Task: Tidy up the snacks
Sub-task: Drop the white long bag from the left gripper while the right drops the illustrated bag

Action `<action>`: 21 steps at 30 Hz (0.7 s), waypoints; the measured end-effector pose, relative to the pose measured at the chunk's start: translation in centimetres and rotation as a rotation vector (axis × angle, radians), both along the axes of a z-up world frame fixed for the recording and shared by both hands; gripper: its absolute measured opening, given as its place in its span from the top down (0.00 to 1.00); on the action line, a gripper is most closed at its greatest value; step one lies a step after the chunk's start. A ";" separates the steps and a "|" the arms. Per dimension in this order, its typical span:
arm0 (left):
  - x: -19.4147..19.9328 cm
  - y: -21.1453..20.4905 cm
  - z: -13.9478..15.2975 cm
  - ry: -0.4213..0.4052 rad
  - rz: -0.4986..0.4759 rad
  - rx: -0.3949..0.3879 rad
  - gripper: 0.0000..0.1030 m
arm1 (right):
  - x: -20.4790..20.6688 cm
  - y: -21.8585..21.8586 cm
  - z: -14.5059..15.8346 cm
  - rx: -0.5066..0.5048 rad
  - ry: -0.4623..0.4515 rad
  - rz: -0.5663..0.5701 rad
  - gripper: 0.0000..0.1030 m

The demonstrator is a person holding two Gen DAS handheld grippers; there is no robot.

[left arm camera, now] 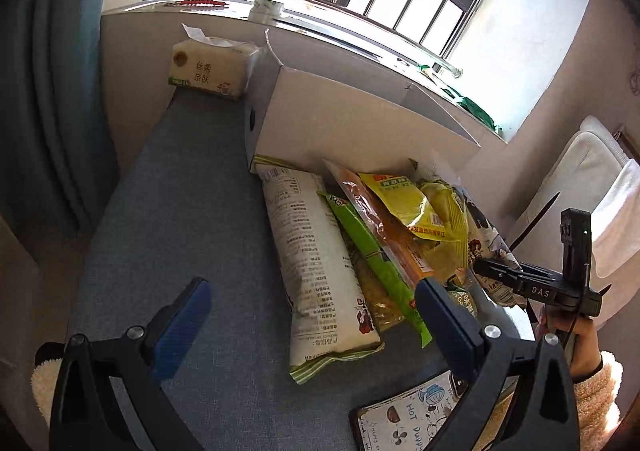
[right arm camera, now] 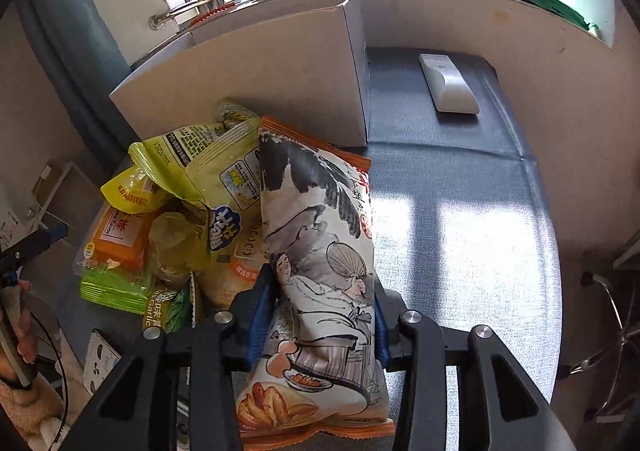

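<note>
So, going left to right: the left tongs are spread wide with nothing between them, hovering over the grey-blue counter. At the far left end of the counter sits a tissue pack, right beside a white cardboard box that stands against the wall under the barred window. In front of the box is the snack pile. Its leftmost piece is a long white bag lying print side up, then a green stick pack leaning across an orange pack, and a yellow bag on top of those. A phone with a cartoon case lies at the near edge, partly under the left tongs' right finger.

From the right wrist view, the right tongs are clamped on a bag with an ink-painting figure, squeezing it around the lower middle. That bag points away from the camera, with its far end near the box corner and its left side against the yellow-green bags of the pile. Further right, a white remote lies on the counter, well apart from the snacks.
</note>
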State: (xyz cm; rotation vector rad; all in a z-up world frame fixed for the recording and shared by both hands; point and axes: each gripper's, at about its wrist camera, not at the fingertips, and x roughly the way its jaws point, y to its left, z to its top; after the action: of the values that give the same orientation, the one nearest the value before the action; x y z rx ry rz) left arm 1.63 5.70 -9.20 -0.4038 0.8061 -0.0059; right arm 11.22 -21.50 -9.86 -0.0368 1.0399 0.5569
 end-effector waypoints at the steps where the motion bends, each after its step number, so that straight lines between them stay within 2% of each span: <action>1: 0.3 0.1 -0.2 0.016 0.003 0.000 0.00 | -0.5 -0.2 0.3 0.011 -0.004 -0.009 0.56; 7: 2.7 -0.3 -1.5 0.104 -0.021 0.092 0.00 | -4.1 -1.4 2.1 0.112 -0.011 -0.055 0.56; 13: 6.3 -1.7 -3.2 0.184 -0.052 0.173 0.01 | -6.8 -1.0 3.5 0.130 -0.049 -0.070 0.56; 16: 7.5 -2.4 -4.2 0.204 -0.061 0.241 0.01 | -7.3 -0.4 3.6 0.147 -0.046 -0.048 0.56; 17: 7.7 -2.3 -4.6 0.208 -0.076 0.217 0.08 | -7.5 -0.2 3.6 0.142 -0.047 -0.043 0.56; 19: 7.4 -2.2 -4.4 0.190 -0.087 0.226 0.19 | -7.5 0.2 3.4 0.135 -0.039 -0.036 0.56; 20: 7.2 -2.1 -4.2 0.187 -0.094 0.235 0.39 | -7.5 0.3 3.3 0.137 -0.036 -0.032 0.56; 21: 7.0 -1.9 -4.0 0.183 -0.094 0.246 0.52 | -7.6 0.4 3.2 0.139 -0.034 -0.028 0.56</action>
State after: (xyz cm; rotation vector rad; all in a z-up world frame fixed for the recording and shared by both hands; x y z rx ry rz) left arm 8.65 3.80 -13.24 -0.1344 0.9937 0.0427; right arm 3.67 -21.09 -6.61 0.0903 0.9653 0.5999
